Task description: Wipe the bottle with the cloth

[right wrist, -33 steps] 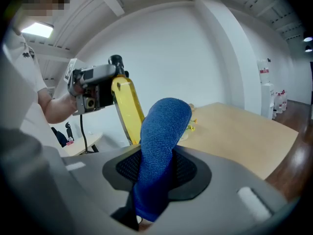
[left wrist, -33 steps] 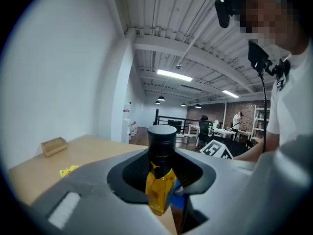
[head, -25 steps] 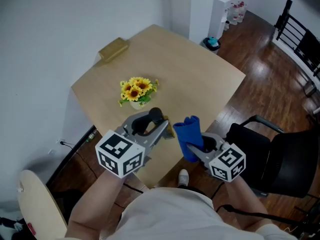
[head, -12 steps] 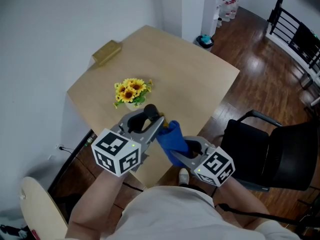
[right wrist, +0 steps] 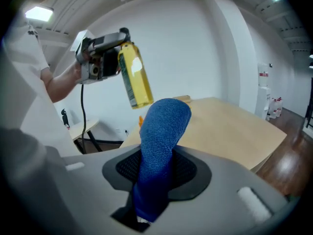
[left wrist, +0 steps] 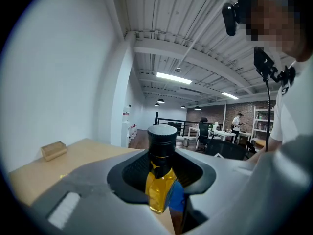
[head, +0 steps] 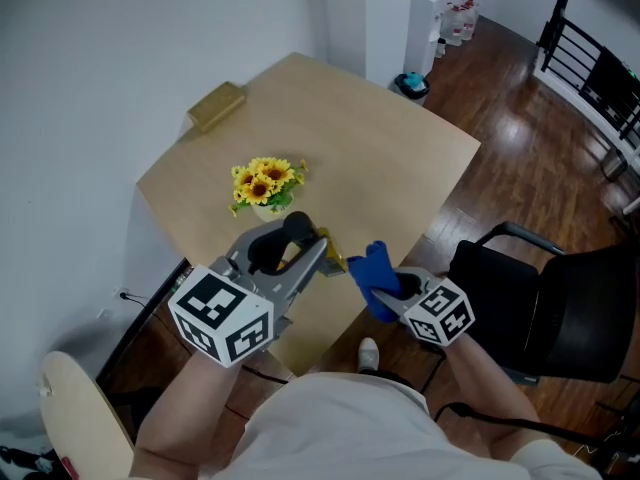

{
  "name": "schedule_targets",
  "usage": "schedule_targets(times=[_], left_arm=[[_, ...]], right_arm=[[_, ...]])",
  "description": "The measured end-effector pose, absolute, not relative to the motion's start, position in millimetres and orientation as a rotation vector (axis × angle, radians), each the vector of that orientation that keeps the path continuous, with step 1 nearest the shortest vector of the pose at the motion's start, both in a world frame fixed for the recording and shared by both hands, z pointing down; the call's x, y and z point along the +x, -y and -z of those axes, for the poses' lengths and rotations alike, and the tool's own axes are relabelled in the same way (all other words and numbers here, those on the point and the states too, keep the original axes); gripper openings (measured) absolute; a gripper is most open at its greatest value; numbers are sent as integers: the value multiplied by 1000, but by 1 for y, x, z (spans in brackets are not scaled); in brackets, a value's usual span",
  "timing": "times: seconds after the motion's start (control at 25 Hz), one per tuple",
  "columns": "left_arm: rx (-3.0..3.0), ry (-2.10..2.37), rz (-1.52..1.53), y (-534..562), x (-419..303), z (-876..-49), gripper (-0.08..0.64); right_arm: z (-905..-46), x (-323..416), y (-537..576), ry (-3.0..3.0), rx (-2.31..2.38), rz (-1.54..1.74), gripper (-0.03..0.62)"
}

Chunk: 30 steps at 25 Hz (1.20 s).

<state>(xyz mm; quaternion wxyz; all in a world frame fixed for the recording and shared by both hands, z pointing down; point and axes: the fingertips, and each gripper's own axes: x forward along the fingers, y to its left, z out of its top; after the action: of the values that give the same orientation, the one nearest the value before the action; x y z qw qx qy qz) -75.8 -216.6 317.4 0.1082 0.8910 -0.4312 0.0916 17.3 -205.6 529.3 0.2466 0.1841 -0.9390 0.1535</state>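
My left gripper (head: 300, 253) is shut on a bottle of yellow liquid with a black cap (head: 297, 227) and holds it tilted above the table's near edge. In the left gripper view the bottle (left wrist: 160, 185) stands between the jaws of that gripper (left wrist: 161, 180). My right gripper (head: 387, 290) is shut on a folded blue cloth (head: 370, 271) just right of the bottle's base. In the right gripper view the cloth (right wrist: 161, 141) rises from the right gripper (right wrist: 156, 173), its top close under the bottle (right wrist: 134, 80). I cannot tell whether they touch.
On the light wooden table (head: 400, 158) stand a small pot of sunflowers (head: 265, 182) and a tan block (head: 216, 105) at the far corner. A black chair (head: 540, 308) is at the right, a pale round seat (head: 75, 408) at the lower left.
The right gripper brought the cloth left against the bottle half a second ago, then drew it back to the right. The left gripper with the bottle has barely moved.
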Motion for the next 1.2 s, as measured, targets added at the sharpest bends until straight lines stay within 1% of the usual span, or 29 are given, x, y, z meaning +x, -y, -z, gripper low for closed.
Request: schedule_targets(times=[0.12,0.32,0.48,0.56,0.64,1.04,1.12,1.2], left_arm=[[2622,1244,-293,208,-75,-322,146],[2621,1183,-323,196,-66,-338,146],[2653,1104,-343,183,-52,-342,146],[2671,1076,-346,178,-48,-341,146],[2676,1072,-338,175,-48,-338,146],[2671,1125,-224,185,-63,-313,146],[2675,1135,-216,189,-64,-311,146],[2672,1149,-228,193,-66,-312,146]], right_arm=[[-479,21,228,2648,561,-348,140],[-387,-8,229,2820,465,-148,140],[-355,-33,216,2861,335,12,140],[-360,-40,213,2842,289,36,140],[-376,-41,210,2820,245,-6,140],[-502,-25,206,2664,226,-402,140],[-509,-15,207,2650,272,-440,140],[-495,-4,213,2677,348,-451,140]])
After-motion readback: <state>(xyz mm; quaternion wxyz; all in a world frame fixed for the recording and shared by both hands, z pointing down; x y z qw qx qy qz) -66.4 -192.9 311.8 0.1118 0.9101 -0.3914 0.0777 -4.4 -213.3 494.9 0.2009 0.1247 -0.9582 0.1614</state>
